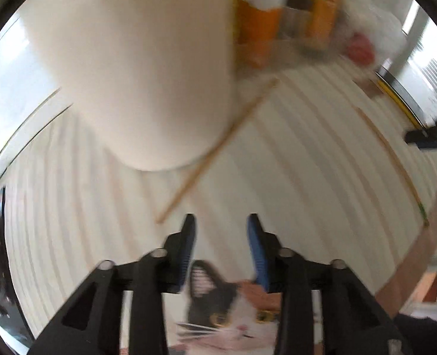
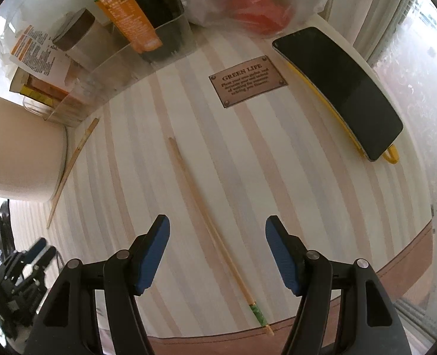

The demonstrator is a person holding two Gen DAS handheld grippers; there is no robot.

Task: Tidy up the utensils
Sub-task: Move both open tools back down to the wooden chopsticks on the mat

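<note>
Two slim wooden chopsticks [image 2: 200, 207] lie on striped cloth [image 2: 277, 177]; both ribbed tongs [image 2: 217, 222] gape, empty.

A striped cloth [image 2: 248, 153] covered the bench. On it lay two chopsticks: one chopstick [image 2: 218, 236] mid-bench, another chopstick [image 2: 70, 168] against a white cup [image 2: 20, 148]. A phone [image 2: 337, 88] lay toward the far edge, beside a clear organizer [image 2: 129, 68].

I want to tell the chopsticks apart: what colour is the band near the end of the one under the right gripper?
Green, on the chopstick; clearest in the right wrist view.
</note>
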